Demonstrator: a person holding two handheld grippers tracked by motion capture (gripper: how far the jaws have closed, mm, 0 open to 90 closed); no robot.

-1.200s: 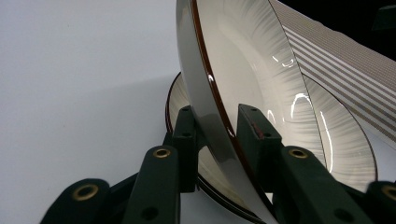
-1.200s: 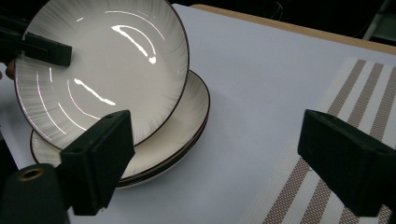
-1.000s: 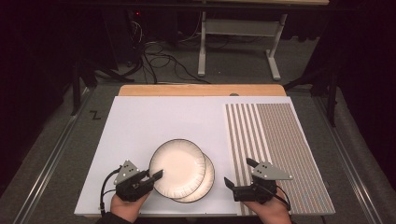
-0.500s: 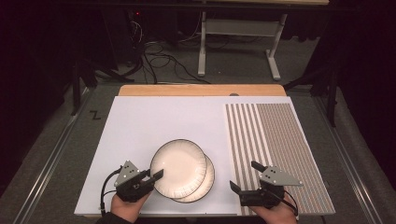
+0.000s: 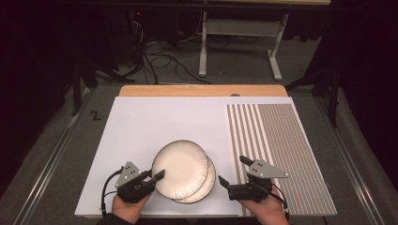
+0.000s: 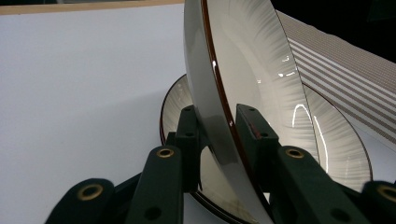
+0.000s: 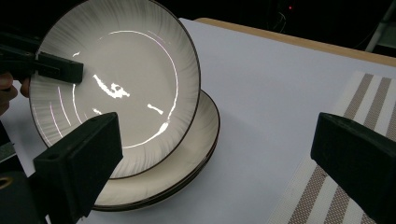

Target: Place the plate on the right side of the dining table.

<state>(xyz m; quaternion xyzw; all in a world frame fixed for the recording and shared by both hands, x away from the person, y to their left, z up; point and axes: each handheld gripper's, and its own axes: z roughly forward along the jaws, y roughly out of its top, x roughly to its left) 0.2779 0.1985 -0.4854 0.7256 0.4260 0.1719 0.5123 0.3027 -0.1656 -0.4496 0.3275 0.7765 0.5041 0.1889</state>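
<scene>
At 7 o'clock on surface (image 5: 141,126), top plate (image 5: 180,168) is pinched by left tool (image 5: 157,177), tilted above lower plate (image 5: 208,186); right tool (image 5: 233,172) is held spread at 5 o'clock.

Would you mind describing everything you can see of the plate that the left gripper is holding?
The upper plate is round, glossy and cream-white, with fine radial ribbing toward its edge and a thin dark brown rim line; it looks like glazed ceramic. The left gripper pinches its rim, one jaw on each face, and holds it tilted, raised off the lower plate, which lies flat on the white table. Light glints on its inner surface. Whether its far edge touches the lower plate is unclear. The open right gripper is clear of it.
</scene>
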